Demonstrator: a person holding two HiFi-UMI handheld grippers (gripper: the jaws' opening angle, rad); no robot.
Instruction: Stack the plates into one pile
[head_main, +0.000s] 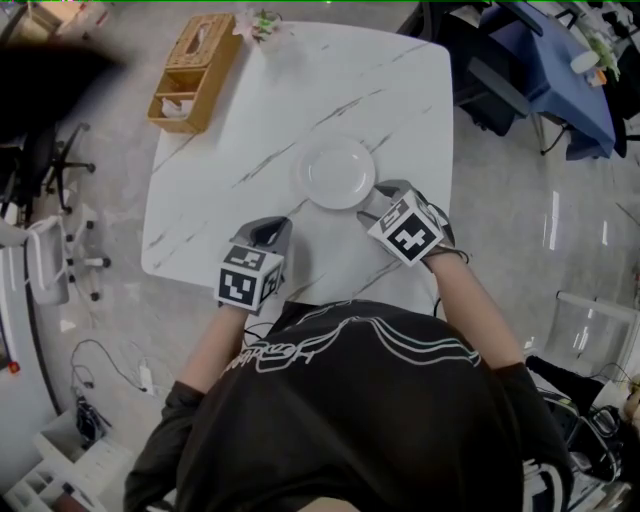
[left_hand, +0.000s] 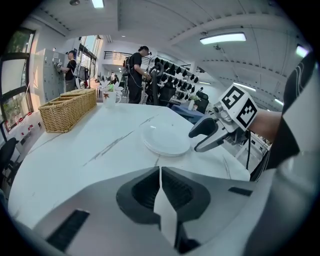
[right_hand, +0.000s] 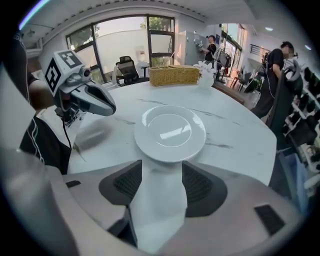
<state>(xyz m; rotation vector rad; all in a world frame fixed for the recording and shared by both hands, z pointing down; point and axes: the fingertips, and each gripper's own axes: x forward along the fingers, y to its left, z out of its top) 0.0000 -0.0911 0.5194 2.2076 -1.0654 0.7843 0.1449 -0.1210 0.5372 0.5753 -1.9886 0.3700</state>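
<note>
Two cubes with black-and-white square markers are being carried, one (head_main: 250, 278) on the left gripper (head_main: 277, 230) and one (head_main: 405, 228) on the right gripper (head_main: 385, 195). White line print is being shown across the person's black T-shirt (head_main: 350, 400), but it cannot be read from above. The round white ceramic plate (head_main: 338, 173) is being left flat near the middle of the white marble-look table with grey veins (head_main: 230, 190); whether more than one plate is lying there cannot be told. The right gripper's jaws are being held spread, with only bare tabletop between them, and the plate's near rim (right_hand: 170, 132) is being framed just ahead of that gap, untouched by the pads. The left gripper's jaws are being kept pressed together on nothing, near the table's front edge and well apart from the plate. A rectangular woven wicker basket (head_main: 195, 70) is being kept at the table's far left corner, with a small spray of pale flowers (head_main: 260, 22) just beside it. Nothing is being placed between either gripper and the plate. Beyond the table, a blue-clothed table (head_main: 560, 70) is being seen at the upper right of the head view, and standing people (left_hand: 137, 70) are being caught in the background of both gripper views.
</note>
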